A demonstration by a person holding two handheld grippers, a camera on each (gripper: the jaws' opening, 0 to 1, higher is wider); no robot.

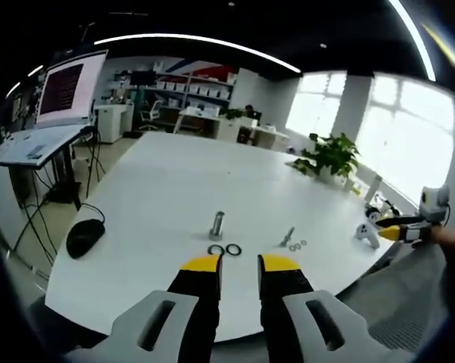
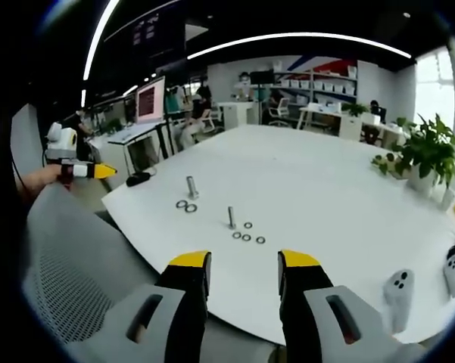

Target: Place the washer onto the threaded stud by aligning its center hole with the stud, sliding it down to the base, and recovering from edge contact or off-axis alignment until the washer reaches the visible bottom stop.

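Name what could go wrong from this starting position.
Both tongs, left and right, hang open and far from the parts. The small washers lie flat on the table, so they may slide instead of lifting. The slim stud stands free and could tip on off-axis contact.

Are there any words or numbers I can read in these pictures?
None can be read.
Screen: rows of text, too blurred.
Hanging sign: light marks, too small.
Studs, washers and table: no writing shows.
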